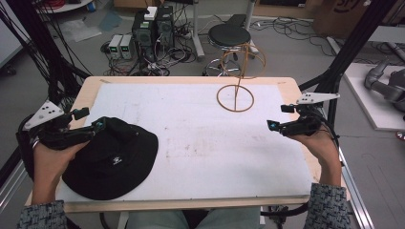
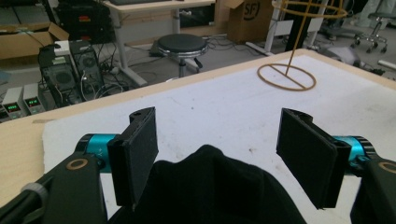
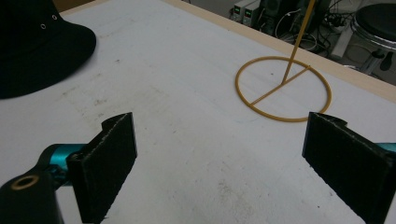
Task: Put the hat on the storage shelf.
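Observation:
A black bucket hat [image 1: 112,160] lies flat at the front left of the white mat [image 1: 205,138]. My left gripper [image 1: 98,125] is open at the hat's back left, and in the left gripper view its jaws stand wide on either side of the hat's crown [image 2: 210,186] without touching it. A thin yellow wire stand [image 1: 235,98], with a ring base and an upright rod, is at the back right of the mat. My right gripper [image 1: 272,125] hovers open over the mat's right edge with nothing between its jaws. Its own view, past the right gripper [image 3: 229,168], shows the stand's ring base [image 3: 283,88] ahead and the hat [image 3: 32,42] far left.
The mat covers a wooden table [image 1: 191,204]. Behind the table are a black stool [image 1: 229,34], computer towers [image 1: 153,26] and tangled cables on the floor. Black frame poles rise at both sides. A grey robot arm [image 1: 382,83] rests at the far right.

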The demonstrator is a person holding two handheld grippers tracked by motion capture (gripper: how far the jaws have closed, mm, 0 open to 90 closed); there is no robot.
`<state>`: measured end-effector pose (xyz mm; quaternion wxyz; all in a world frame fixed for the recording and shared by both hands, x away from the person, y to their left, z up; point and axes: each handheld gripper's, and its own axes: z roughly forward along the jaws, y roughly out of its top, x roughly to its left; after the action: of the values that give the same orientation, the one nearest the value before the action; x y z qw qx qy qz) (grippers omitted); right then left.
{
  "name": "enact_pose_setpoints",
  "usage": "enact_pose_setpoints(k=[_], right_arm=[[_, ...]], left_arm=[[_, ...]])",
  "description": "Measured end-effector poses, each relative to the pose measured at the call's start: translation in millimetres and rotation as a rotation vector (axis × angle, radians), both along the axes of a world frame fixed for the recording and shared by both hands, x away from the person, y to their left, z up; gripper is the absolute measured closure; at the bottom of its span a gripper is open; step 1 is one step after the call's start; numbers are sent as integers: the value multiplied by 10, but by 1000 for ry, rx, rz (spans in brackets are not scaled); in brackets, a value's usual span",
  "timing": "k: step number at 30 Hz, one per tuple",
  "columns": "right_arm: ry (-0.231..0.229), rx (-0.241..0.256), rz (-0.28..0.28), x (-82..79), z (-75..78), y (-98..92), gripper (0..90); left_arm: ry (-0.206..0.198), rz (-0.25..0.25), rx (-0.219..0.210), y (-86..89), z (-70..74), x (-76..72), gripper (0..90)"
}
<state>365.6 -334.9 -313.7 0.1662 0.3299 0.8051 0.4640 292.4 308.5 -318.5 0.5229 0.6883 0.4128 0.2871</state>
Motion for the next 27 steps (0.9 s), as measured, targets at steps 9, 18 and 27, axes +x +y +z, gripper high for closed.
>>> enact_pose_setpoints(k=[9,18,27], right_arm=[[8,3,3,7,-4,4,97],[7,7,6,-1,5,6,97],[7,-1,5,2,0,4,97]], left_arm=[[31,-26,-2,139,-168,20,315],[49,-43,17,128,-238,44,335],[65,-47,38,117,-277,69,352]])
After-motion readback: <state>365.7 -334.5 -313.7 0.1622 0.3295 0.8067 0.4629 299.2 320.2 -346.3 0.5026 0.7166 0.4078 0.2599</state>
